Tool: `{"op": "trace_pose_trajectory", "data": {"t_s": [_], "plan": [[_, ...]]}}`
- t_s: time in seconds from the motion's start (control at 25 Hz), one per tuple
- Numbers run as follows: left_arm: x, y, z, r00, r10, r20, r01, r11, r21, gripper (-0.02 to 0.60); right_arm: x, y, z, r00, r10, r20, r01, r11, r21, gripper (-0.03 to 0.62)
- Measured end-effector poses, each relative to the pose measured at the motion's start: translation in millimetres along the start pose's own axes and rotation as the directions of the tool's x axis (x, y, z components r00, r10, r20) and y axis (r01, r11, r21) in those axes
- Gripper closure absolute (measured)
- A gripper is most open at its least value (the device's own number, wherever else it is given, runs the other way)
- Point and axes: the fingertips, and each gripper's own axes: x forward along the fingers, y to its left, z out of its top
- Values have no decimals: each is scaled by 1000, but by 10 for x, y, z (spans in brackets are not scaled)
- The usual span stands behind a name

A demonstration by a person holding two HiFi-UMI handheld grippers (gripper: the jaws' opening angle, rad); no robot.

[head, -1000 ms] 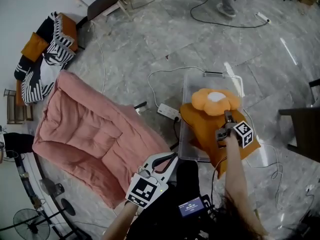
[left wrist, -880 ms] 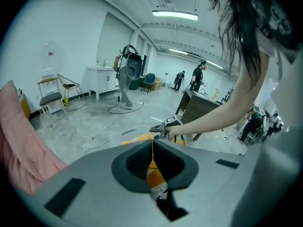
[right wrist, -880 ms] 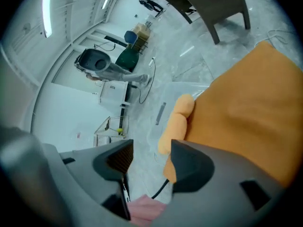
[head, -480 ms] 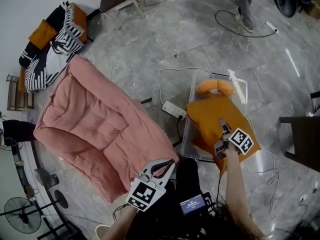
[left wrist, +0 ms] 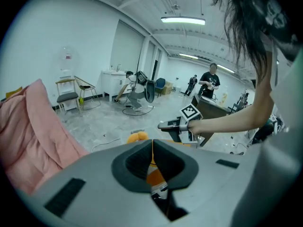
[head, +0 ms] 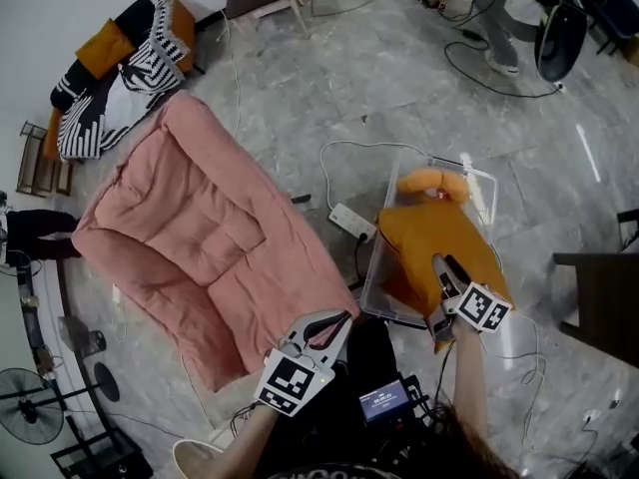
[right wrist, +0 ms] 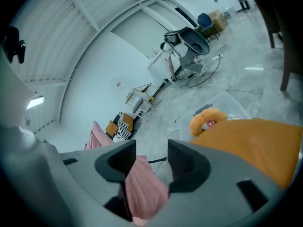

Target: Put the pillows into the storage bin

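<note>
Atop storage bin [head: 371, 277], orange pillow [head: 431, 242] lengthwise

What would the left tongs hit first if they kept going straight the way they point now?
Probably the orange pillow on the bin; it shows straight behind the shut left tongs. The bin's clear near wall might come first; depth is unclear.

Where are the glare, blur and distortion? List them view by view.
Head view: sharp, evenly lit, glare streaks on the glossy floor. Left gripper view: fisheye bend, dark corners, ceiling light blown out. Right gripper view: same bend, right claw soft up close.
</note>
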Motion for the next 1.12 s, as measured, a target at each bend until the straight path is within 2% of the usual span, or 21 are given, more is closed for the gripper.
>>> {"op": "trace_pose_trajectory", "data": {"t_s": [0.12, 0.28, 0.48, 0.72, 0.96, 1.12], "plan": [[-127, -39, 20, 1000, 0, 20, 0, 1000, 8, 568, -150, 348, -51, 998, 48, -35, -52, 993, -109, 384], [-361, -133, -33, 999, 2, 49, -3, 1000, 16, 568, -403, 914, -286, 989, 122, -83, -138, 967, -216, 385], [-755, -253, -148, 994, 23, 107, -26, 999, 26, 568, -730, 1466, -660, 978, 188, -95, -207, 938, -279, 391], [-1432, -373, -577, 988, 84, 129, -85, 996, 3, 568, -1170, 2026, -1272, 966, 227, -120, -256, 902, -348, 396], [-2180, -488, -1049, 967, 167, 191, -154, 985, -82, 568, -1578, 2649, -1801, 949, 271, -160, -315, 813, -489, 405], [-2568, -531, -1342, 955, 217, 200, -199, 974, -109, 568, -1819, 2959, -2112, 945, 284, -164, -326, 771, -547, 452]]}}
